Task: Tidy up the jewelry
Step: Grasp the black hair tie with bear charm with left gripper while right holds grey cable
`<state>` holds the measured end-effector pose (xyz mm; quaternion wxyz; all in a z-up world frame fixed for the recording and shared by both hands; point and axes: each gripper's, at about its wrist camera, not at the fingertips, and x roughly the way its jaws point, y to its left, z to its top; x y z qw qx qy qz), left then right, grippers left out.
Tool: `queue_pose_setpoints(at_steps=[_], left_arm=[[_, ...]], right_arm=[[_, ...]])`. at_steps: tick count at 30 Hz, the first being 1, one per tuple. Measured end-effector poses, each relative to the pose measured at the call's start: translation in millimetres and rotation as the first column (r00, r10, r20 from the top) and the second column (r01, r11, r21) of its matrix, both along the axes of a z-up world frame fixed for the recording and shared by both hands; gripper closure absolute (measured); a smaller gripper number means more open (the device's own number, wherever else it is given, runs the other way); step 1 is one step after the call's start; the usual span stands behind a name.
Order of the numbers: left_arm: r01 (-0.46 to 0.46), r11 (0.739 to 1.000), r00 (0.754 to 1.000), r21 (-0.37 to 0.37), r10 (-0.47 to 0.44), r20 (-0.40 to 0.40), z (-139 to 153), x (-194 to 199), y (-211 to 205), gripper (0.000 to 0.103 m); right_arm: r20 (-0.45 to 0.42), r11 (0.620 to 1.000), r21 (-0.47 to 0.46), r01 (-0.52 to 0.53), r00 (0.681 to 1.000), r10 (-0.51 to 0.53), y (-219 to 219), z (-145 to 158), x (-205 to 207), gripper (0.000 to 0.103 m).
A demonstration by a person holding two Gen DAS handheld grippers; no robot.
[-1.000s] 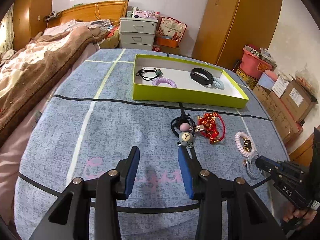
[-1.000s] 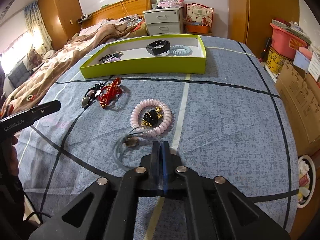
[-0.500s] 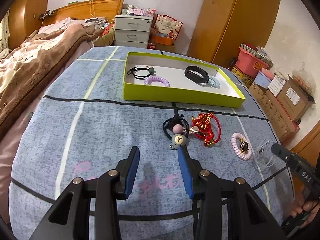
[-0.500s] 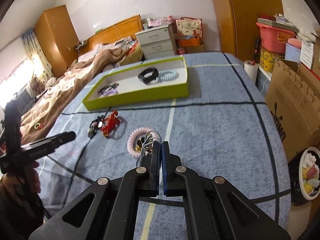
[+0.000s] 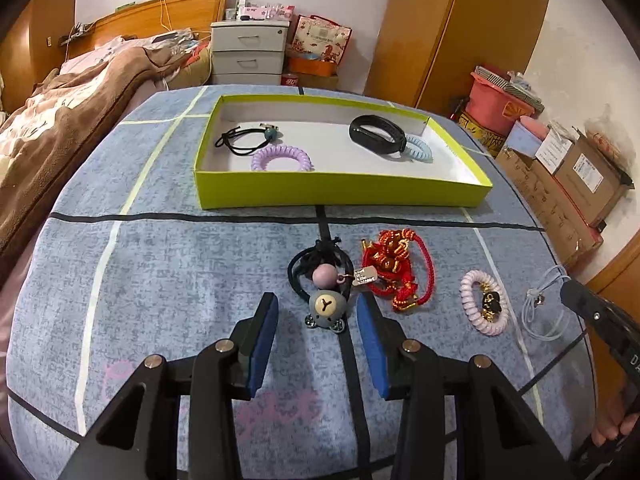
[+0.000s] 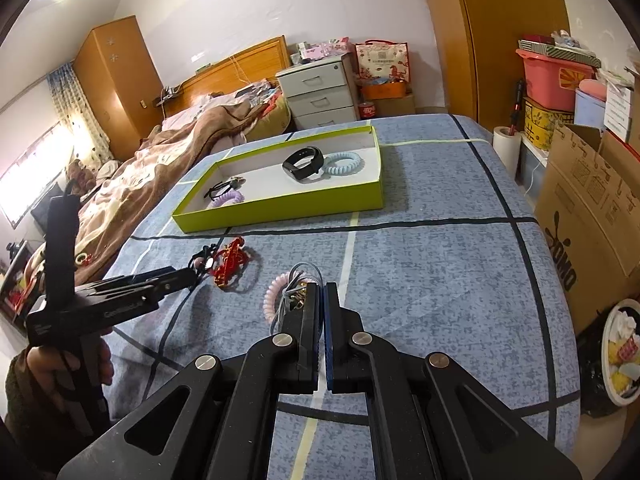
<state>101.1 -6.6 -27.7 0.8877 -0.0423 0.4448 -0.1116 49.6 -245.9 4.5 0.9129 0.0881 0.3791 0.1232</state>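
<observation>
1. Grey elastic loop [image 6: 298, 280] dangles from the right gripper [image 6: 322, 294], jaws clamped on it above the blue cloth [image 6: 440, 280]; thin grip, it could slip before reaching the green tray [image 6: 280, 204].
2. Loop hangs near the pink coil bracelet [image 6: 272, 294]; may snag it.
3. Left gripper [image 5: 316, 320], jaws apart around the bear hair tie [image 5: 326, 308], not pinching; closing could catch the red bracelet [image 5: 396, 270] tag.
</observation>
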Motion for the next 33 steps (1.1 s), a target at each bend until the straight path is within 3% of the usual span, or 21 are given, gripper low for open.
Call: queue_pose_setpoints(at_steps=[14,17,19,33], left_arm=[[-0.005,0.997,1.0,0.074,0.004,0.016,-6.7,7.3,-7.5,0.061],[-0.004,0.996,1.0,0.089,0.003,0.021,-6.4,6.8,-7.6,0.071],[-0.004,0.997,1.0,0.079,0.003,0.022,-6.1,6.8,-5.7,0.077],[0.0,1.0,0.999,0.022,-0.001,0.037,-1.0,1.5,4.8,0.077]], right_arm=[[-0.005,1.0,0.011,-0.009,1.0,0.009,2.5,-1.8,5.0,0.101],[-0.006,1.0,0.013,-0.006,1.0,0.006,2.5,-2.0,5.4,0.101],[-0.006,1.0,0.012,-0.002,1.0,0.002,1.6,-2.2,5.3,0.101],[-0.005,1.0,0.016,0.003,1.0,-0.003,0.6,-1.0,4.3,0.101]])
